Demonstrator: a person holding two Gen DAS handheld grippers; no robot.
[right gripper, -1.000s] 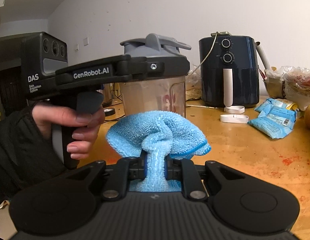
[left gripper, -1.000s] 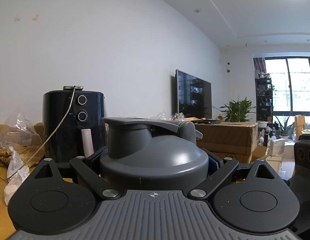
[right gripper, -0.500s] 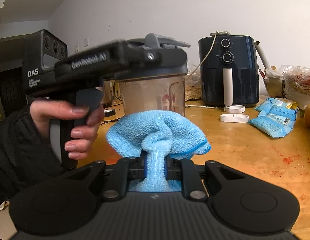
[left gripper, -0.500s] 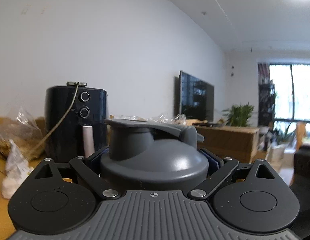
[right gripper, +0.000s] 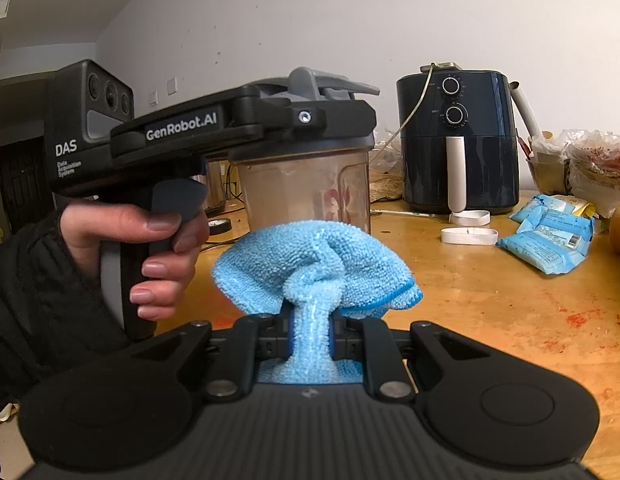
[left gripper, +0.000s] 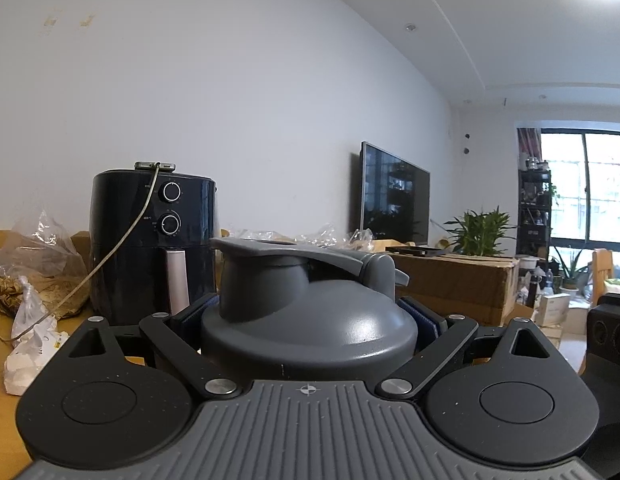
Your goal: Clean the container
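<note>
1. Two handheld grippers are in use. The left gripper (right gripper: 310,120), seen side-on at upper centre of the right wrist view and marked "GenRobot.AI", is clamped across the grey lid (left gripper: 310,320) of the container (right gripper: 306,188); in the left wrist view the blue pads sit against both sides of the lid at frame centre.
2. Left hand (right gripper: 150,248) — wrapped around the pistol grip at centre left, black sleeve (right gripper: 38,300) behind it.
3. Right gripper (right gripper: 310,332) — lower centre, jaws drawn together on a twisted neck of the blue microfibre cloth (right gripper: 317,272), which puffs out above the fingers.
4. Container — translucent cloudy tumbler with a red mark on its wall, upright, centre of the right wrist view directly behind the cloth; whether the cloth touches its wall cannot be told.
5. Wooden table (right gripper: 489,300) — orange-brown, red specks at lower right.
6. Air fryer (right gripper: 457,140) — dark blue, two dials, pale handle, upper right, well behind the container; a cord (right gripper: 413,108) hangs from its top.
7. Blue snack packets (right gripper: 549,236) — right edge, flat on the table.
8. White rings (right gripper: 469,226) — two, in front of the fryer.
9. Television (left gripper: 393,192), potted plant (left gripper: 481,228), cardboard box (left gripper: 457,284) — right of centre, left wrist view.
</note>
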